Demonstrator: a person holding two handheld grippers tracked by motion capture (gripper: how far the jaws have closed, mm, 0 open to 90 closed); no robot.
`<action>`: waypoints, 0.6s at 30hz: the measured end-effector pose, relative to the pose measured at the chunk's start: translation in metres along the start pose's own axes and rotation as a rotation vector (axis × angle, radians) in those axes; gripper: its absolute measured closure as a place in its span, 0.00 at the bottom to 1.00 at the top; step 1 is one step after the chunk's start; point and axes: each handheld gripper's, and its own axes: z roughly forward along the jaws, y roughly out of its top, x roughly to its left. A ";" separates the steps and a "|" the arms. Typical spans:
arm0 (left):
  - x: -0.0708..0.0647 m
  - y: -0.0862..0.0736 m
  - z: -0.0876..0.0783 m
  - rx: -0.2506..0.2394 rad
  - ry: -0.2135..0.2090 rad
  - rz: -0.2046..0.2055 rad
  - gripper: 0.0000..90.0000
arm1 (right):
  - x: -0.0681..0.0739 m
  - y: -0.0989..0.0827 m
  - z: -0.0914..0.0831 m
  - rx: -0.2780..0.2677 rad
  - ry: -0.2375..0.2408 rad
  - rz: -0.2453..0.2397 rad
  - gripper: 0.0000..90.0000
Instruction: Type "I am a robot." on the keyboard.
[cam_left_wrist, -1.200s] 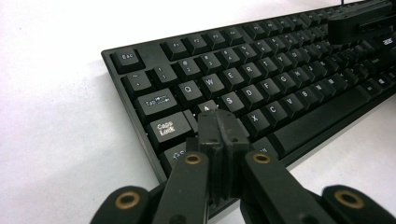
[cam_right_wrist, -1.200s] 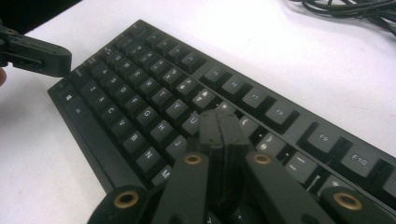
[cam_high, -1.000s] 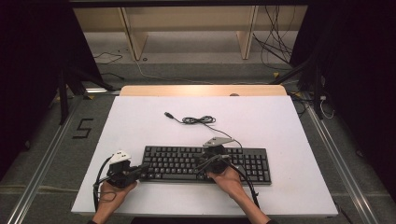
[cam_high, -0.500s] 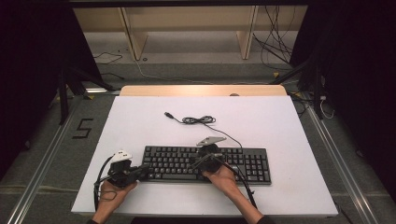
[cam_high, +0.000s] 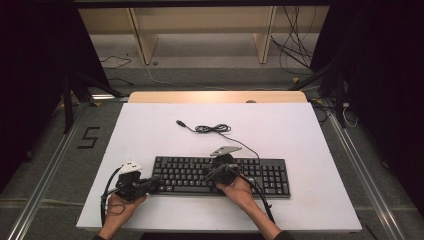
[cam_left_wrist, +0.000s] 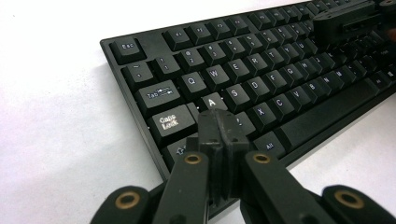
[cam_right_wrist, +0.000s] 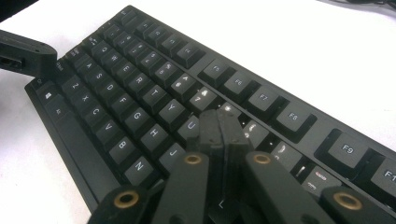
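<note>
A black keyboard (cam_high: 260, 179) lies across the near half of the white table (cam_high: 280, 130). My left gripper (cam_high: 153, 185) rests at the keyboard's left end, jaws shut and empty. In the left gripper view its tips (cam_left_wrist: 218, 119) sit over the A key, beside Caps Lock (cam_left_wrist: 171, 122). My right gripper (cam_high: 212, 173) is over the middle of the keyboard, also shut and empty. Its tips (cam_right_wrist: 219, 117) hover by the U and J keys (cam_right_wrist: 173, 153) in the right gripper view. Whether either tip touches a key I cannot tell.
The keyboard's thin black cable (cam_high: 215, 129) lies coiled behind it, its USB plug (cam_high: 179, 122) loose on the table. A wooden strip (cam_high: 215, 97) borders the far edge. Bare table surface lies to the left, right and back of the keyboard.
My right gripper has shifted a little to the left over the keys. The left gripper and the keyboard have stayed in place.
</note>
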 end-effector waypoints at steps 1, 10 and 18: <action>0.000 0.000 0.000 0.001 0.000 0.000 0.99 | 0.000 0.000 0.000 0.000 0.000 0.000 1.00; 0.001 -0.002 0.005 0.027 0.001 0.002 0.99 | 0.000 -0.001 0.002 0.013 -0.012 -0.009 1.00; 0.001 -0.001 0.005 0.027 -0.001 -0.008 0.99 | 0.002 -0.002 0.003 0.008 -0.026 -0.019 1.00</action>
